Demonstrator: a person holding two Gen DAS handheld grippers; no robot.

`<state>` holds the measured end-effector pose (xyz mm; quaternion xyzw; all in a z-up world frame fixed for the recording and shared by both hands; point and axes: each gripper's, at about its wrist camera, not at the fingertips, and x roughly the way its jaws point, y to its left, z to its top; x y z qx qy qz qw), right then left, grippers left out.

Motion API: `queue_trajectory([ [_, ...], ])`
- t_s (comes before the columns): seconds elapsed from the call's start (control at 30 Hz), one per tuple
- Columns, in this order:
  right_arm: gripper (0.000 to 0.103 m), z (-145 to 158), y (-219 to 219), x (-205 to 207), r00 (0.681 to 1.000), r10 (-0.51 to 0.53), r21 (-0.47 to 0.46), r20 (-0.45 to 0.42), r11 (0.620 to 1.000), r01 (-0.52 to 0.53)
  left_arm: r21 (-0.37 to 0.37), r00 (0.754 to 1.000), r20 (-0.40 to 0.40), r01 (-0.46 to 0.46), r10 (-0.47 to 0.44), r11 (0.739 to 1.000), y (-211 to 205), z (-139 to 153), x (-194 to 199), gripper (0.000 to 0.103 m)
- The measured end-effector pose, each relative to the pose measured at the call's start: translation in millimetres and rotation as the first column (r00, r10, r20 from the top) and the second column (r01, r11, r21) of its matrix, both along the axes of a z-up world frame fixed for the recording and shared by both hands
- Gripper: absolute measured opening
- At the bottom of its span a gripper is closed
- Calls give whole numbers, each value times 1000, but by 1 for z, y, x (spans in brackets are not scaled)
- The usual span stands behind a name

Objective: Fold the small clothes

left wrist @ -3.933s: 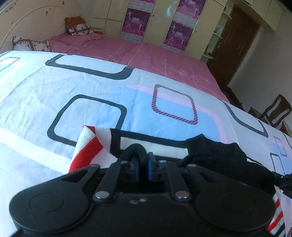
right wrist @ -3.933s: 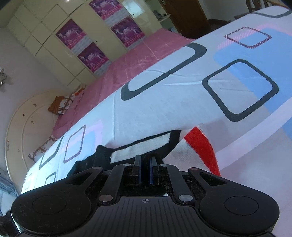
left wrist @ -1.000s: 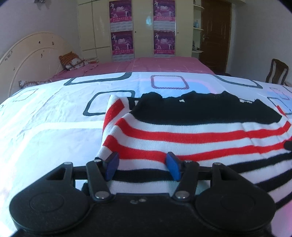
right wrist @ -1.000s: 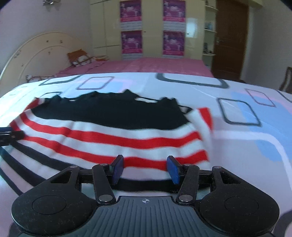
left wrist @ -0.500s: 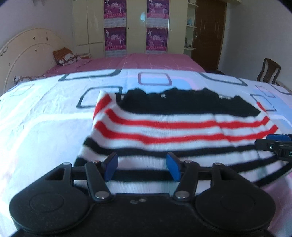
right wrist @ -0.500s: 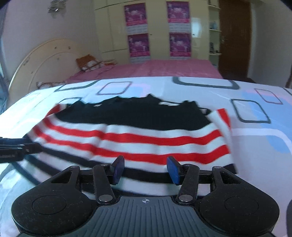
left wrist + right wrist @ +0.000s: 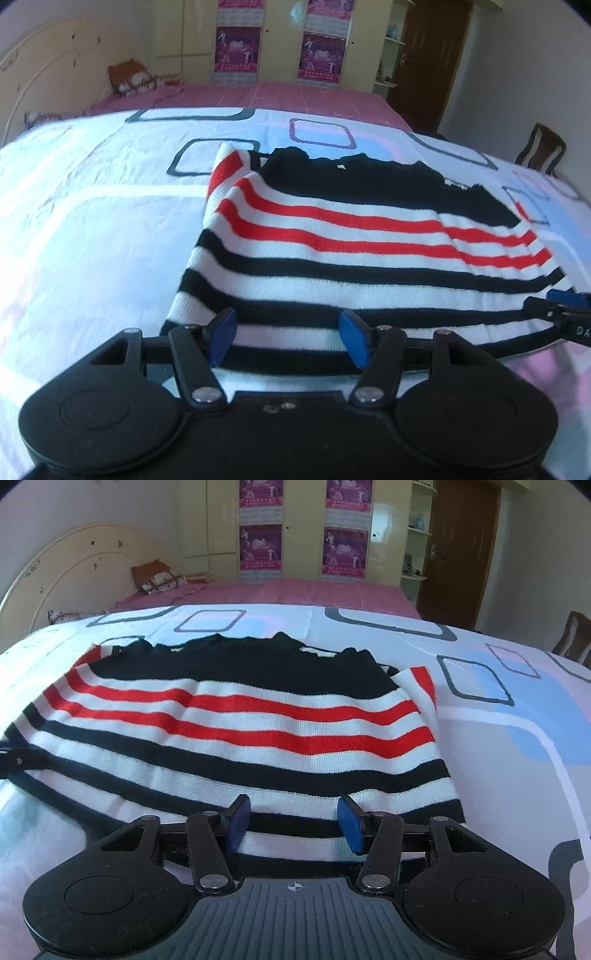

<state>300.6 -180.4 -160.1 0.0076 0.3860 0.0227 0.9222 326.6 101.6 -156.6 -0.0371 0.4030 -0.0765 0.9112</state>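
And here is the knitted sweater with its black top band and red, white and black stripes (image 7: 351, 236), lying spread flat on the white bedsheet printed with grey, blue and pink rounded squares (image 7: 92, 221), its black band on the far side and its black-and-white striped hem nearest both cameras. Over that near hem sits the left gripper (image 7: 288, 338), toward the sweater's left end, its blue-padded fingers (image 7: 221, 334) standing well apart with nothing pinched between them; the hem lies flat beneath the gap. Across at the sweater's right end the right gripper (image 7: 293, 821) does much the same, blue pads spread wide above the striped hem, clamping nothing. Each tool shows up in the other's view too, as a dark tip at the sweater's side edge: the right gripper at the right-hand edge in the left wrist view (image 7: 565, 314), the left one at the left-hand edge in the right wrist view. Beyond the sweater, past the printed sheet, stretches a pink bedcover (image 7: 277, 590), then a cream curved headboard (image 7: 74, 561) off to the left with a patterned orange cushion (image 7: 155, 576) against it. Farther back stands a cream wardrobe with purple posters (image 7: 303, 535), and to the right of it a dark brown wooden door (image 7: 458, 546).
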Motion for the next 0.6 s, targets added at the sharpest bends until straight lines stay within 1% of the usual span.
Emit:
queue_trajectory([
  [0.1,51,9,10,-3,1000,7,24,23,1000,-8,-42,1000,-25,-16,15,999,12,3,-8,63],
  [0.17,52,14,18,-3,999,18,42,31,999,-20,-63,999,-44,-20,17,998,15,4,-12,67],
  [0.23,52,17,26,-1,999,23,77,30,997,-25,-89,997,-68,-34,28,995,20,4,-16,73],
  [0.37,52,21,41,2,999,26,107,32,994,-29,-166,989,-135,-78,56,983,31,-3,-21,73],
  [0.43,52,22,47,3,999,29,113,32,993,-32,-216,983,-169,-112,76,970,37,-10,-22,73],
  [0.5,52,22,54,5,999,31,106,32,994,-35,-282,980,-176,-142,94,949,44,-15,-21,73],
  [0.6,52,19,62,11,999,36,97,26,995,-38,-392,978,-180,-169,105,904,51,-20,-15,75],
])
